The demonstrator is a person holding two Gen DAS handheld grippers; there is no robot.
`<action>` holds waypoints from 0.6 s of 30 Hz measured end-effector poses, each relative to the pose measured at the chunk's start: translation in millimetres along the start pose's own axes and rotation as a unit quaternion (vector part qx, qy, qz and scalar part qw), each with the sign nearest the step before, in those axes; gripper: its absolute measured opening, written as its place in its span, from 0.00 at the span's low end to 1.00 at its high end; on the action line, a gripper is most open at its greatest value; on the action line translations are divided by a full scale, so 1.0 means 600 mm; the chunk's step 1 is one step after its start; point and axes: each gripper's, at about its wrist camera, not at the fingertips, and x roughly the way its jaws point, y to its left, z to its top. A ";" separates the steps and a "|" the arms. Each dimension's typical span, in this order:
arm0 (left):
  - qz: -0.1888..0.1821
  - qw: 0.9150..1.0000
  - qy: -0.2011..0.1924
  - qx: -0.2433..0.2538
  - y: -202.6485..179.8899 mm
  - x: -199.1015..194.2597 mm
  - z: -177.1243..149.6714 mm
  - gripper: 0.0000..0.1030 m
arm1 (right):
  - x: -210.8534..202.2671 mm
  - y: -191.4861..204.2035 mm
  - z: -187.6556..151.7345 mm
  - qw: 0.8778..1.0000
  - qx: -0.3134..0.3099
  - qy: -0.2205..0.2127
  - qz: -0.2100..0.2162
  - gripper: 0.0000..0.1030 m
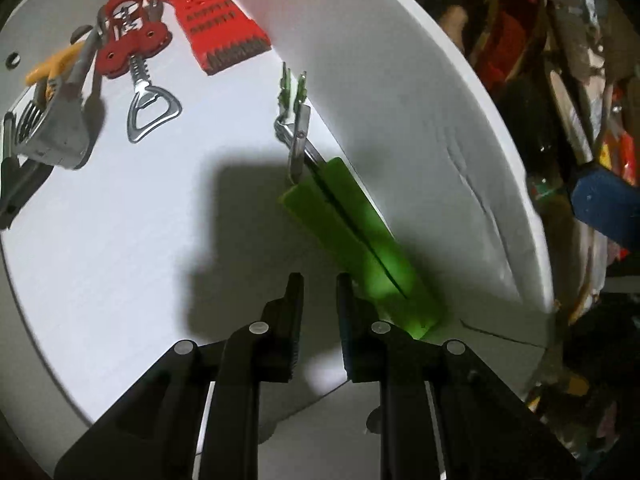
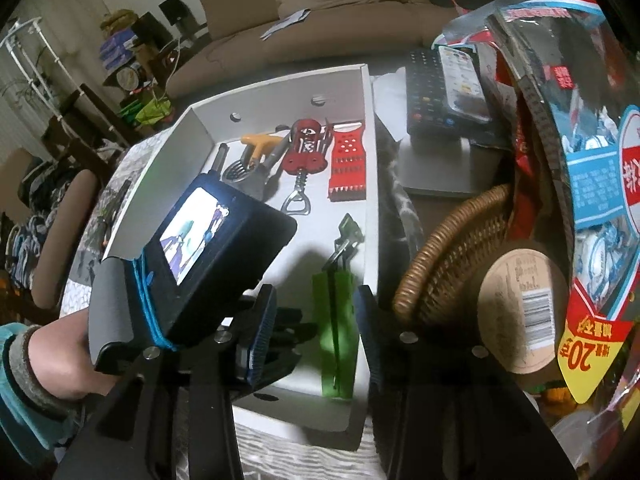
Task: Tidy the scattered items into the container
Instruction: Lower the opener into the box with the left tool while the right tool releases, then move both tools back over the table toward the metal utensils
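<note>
Green-handled tool (image 1: 352, 236) lies flat along the white box's (image 1: 420, 100) side wall, clear of the corkscrew (image 1: 134, 46) and red grater (image 1: 218, 30) at its far end, both hand-held grippers (image 1: 319, 300) (image 2: 316, 332) above it, jaws apart, empty.

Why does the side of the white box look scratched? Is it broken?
The white box's right wall has creases, like dents, just past the green-handled tool. It looks bent, not torn. The tools inside lie neatly; nothing has spilled.
</note>
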 end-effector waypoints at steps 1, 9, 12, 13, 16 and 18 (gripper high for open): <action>0.003 1.000 -0.006 -0.003 0.005 -0.009 -0.006 0.27 | -0.002 -0.001 -0.001 1.000 0.001 0.000 -0.001 0.43; 0.068 0.986 -0.148 -0.028 0.110 -0.170 -0.085 0.81 | -0.011 0.017 -0.010 1.000 0.001 -0.007 0.000 0.57; 0.069 0.982 -0.172 -0.037 0.152 -0.232 -0.067 0.94 | -0.005 0.043 -0.021 1.000 -0.006 -0.001 0.002 0.64; 0.065 0.982 -0.173 -0.042 0.165 -0.238 -0.076 0.95 | -0.002 0.052 -0.027 1.000 -0.010 0.002 0.002 0.65; 0.057 0.981 -0.180 -0.055 0.173 -0.258 -0.110 0.95 | 0.008 0.077 -0.046 1.000 -0.016 0.011 -0.011 0.66; 0.052 0.980 -0.184 -0.057 0.161 -0.245 -0.112 0.95 | 0.012 0.084 -0.056 1.000 -0.012 0.014 -0.014 0.66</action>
